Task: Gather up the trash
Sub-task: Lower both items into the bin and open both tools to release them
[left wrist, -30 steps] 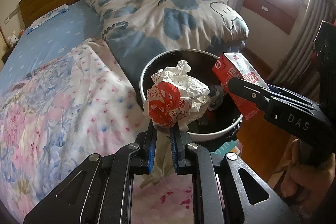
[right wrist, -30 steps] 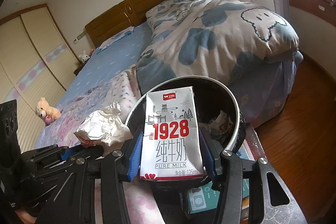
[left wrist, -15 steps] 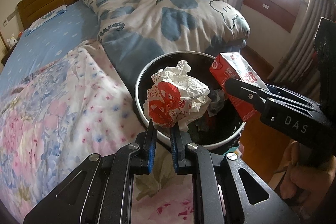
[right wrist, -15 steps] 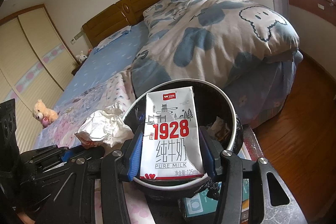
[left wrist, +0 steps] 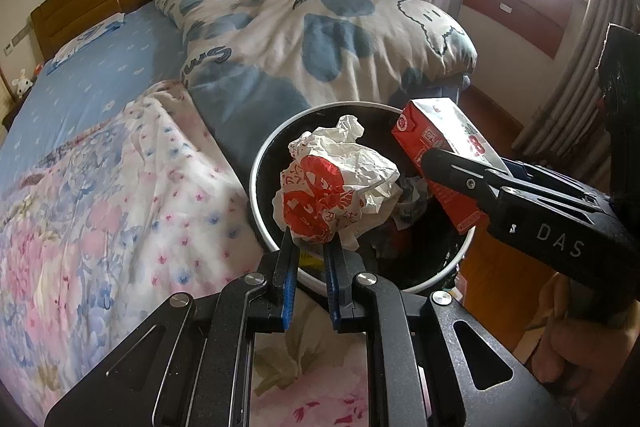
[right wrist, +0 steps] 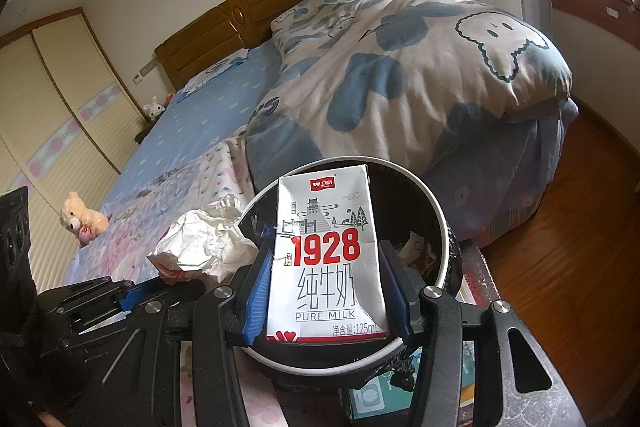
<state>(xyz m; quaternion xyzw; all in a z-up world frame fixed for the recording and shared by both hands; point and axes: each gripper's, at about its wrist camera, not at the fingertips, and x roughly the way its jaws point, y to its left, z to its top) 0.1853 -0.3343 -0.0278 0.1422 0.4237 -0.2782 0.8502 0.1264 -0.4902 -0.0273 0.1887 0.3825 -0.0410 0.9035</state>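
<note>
A crumpled white and red paper wrapper (left wrist: 338, 183) hangs over the near-left part of a round bin (left wrist: 260, 163) with a white rim and black liner. My left gripper (left wrist: 312, 247) is shut on the wrapper's lower end. A small milk carton (right wrist: 326, 255), white with red "1928", is clamped between the blue pads of my right gripper (right wrist: 326, 291), above the bin (right wrist: 442, 227). In the left wrist view the carton (left wrist: 438, 143) shows its red side over the bin's right rim. The right wrist view has the wrapper (right wrist: 204, 247) at the left, beside the bin's edge.
The bin holds several bits of rubbish (left wrist: 404, 211). It stands against a bed with a floral sheet (left wrist: 100, 211) and a blue-and-white duvet (left wrist: 320, 27). Wooden floor (right wrist: 560, 267) lies to the right. A teddy bear (right wrist: 82, 217) rests on the bed. A hand (left wrist: 576, 351) grips the right tool.
Both grippers have come a little further over the bin, which now sits lower and more central in both views. Both grips are unchanged.
</note>
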